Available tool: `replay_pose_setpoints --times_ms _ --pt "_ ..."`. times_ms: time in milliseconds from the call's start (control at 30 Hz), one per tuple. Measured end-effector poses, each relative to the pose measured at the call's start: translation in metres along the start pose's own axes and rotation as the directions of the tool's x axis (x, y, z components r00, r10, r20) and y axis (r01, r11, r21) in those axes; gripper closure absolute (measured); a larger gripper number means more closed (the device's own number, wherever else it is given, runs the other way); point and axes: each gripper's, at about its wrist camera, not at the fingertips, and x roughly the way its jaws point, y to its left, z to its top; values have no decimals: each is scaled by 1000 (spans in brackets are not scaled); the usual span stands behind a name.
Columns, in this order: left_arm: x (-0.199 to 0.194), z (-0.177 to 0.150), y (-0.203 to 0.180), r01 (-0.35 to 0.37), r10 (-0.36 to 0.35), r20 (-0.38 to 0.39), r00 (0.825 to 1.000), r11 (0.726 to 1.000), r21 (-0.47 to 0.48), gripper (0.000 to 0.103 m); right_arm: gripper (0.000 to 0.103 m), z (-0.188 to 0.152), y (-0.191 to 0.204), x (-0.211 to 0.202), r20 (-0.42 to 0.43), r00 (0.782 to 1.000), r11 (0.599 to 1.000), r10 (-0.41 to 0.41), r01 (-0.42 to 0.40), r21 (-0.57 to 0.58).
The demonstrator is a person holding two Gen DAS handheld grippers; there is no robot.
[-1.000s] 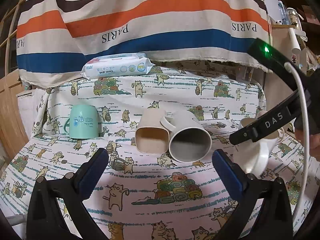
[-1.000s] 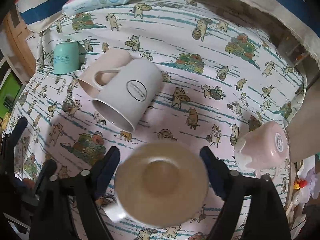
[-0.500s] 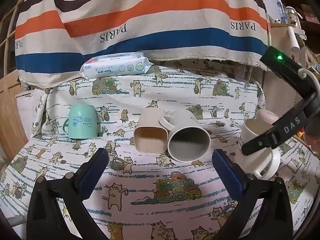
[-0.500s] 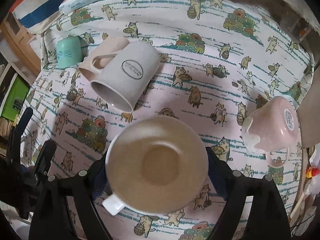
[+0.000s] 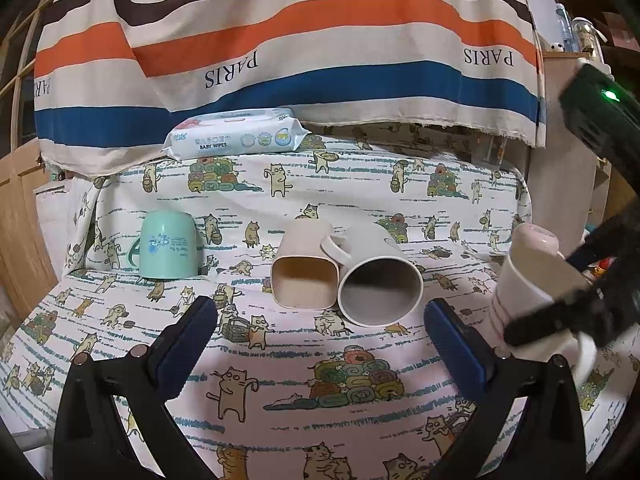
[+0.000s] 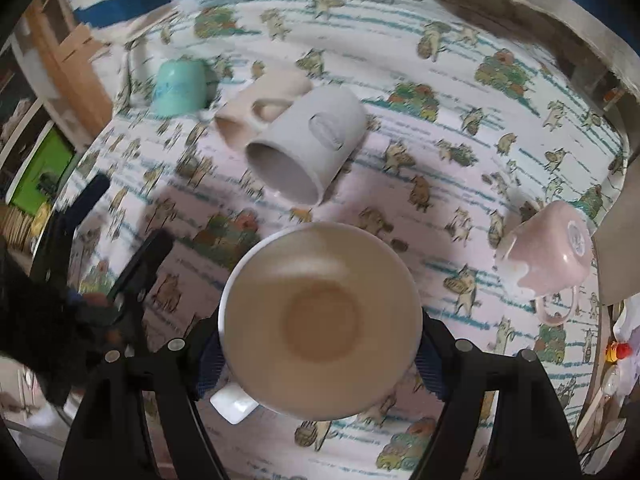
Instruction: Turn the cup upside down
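The green cup (image 5: 168, 245) is seen at 10 o'clock in the left wrist view, already mouth-down on the cat-print surface (image 5: 352, 184), so it is judged to need no turning. Behind it, at 12 o'clock, a wipes pack (image 5: 236, 138) lies against the striped cloth (image 5: 280, 40), out of the working area.

The left hand-held gripper (image 5: 320, 332) is held low over the surface with its jaws spread wide and nothing between them; it is probably kept back so the other hand has room.

At the centre, the beige cup (image 5: 304, 276) and the grey mug (image 5: 380, 280) lie on their sides, touching, mouths toward the camera. Both are judged yet to be flipped.

At 3 o'clock the white cup (image 6: 320, 344) is clamped by the right hand-held gripper (image 6: 320, 356), 1 jaw pressed on each side of its wall. Its mouth faces the right wrist camera and its handle points to 7 o'clock. Whether it is lifted off the surface cannot be told. A side grip is judged to suit rolling the wrist over.

The pink mug (image 6: 548, 256) lies tilted at 2 o'clock of the right view, well apart.
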Motion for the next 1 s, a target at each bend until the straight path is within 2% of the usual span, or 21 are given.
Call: replay_pose_setpoints --times_ms 167,267,433,633,700,867,1000 --pt "0 0 1 -1 1 1 1000 1000 3 0 24 -11 9 4 -28 999 999 29 -30 -26" --pt "-1 0 0 -1 1 1 1000 1000 1 0 23 -12 9 7 -54 995 997 82 -83 -10" --pt "0 0 0 -1 1 2 1000 1000 3 0 23 -14 -6 5 -29 995 995 100 -99 21" --pt "-1 0 1 -2 2 2 1000 1000 4 0 18 -37 -18 -10 17 992 990 121 -122 75" --pt "-1 0 0 -1 1 2 1000 1000 4 0 18 -46 -16 -15 31 994 992 106 -107 67" --pt "-1 0 0 -1 1 1 1000 1000 2 0 18 -58 -25 -31 74 997 997 8 -13 80" --pt "-2 0 0 -3 3 2 1000 1000 2 0 18 -59 -44 -34 92 996 992 -19 8 123"
